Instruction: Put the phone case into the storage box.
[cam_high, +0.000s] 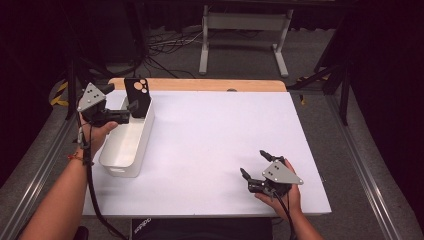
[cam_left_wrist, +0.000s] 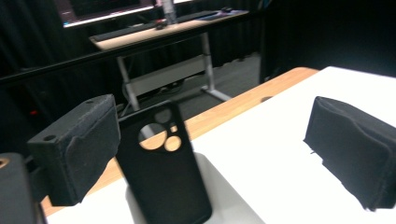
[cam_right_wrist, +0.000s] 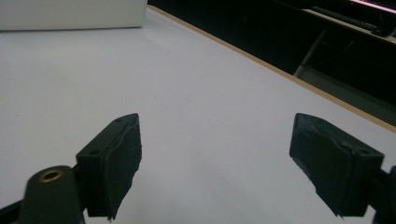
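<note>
The left tongs (cam_high: 131, 111) are spread wide, with the black phone case (cam_high: 137, 97) between the pads but free of both. The case stands upright, tilted, at the far end of the white bin (cam_high: 125, 145) on the tabletop (cam_high: 215, 145). The left gripper view brings out the case's (cam_left_wrist: 163, 163) 3 round camera cut-outs. The right tongs (cam_high: 254, 165) are spread too, holding nothing, low over the tabletop near its front right corner, well apart from the bin. Both forearms come in from below.
</note>
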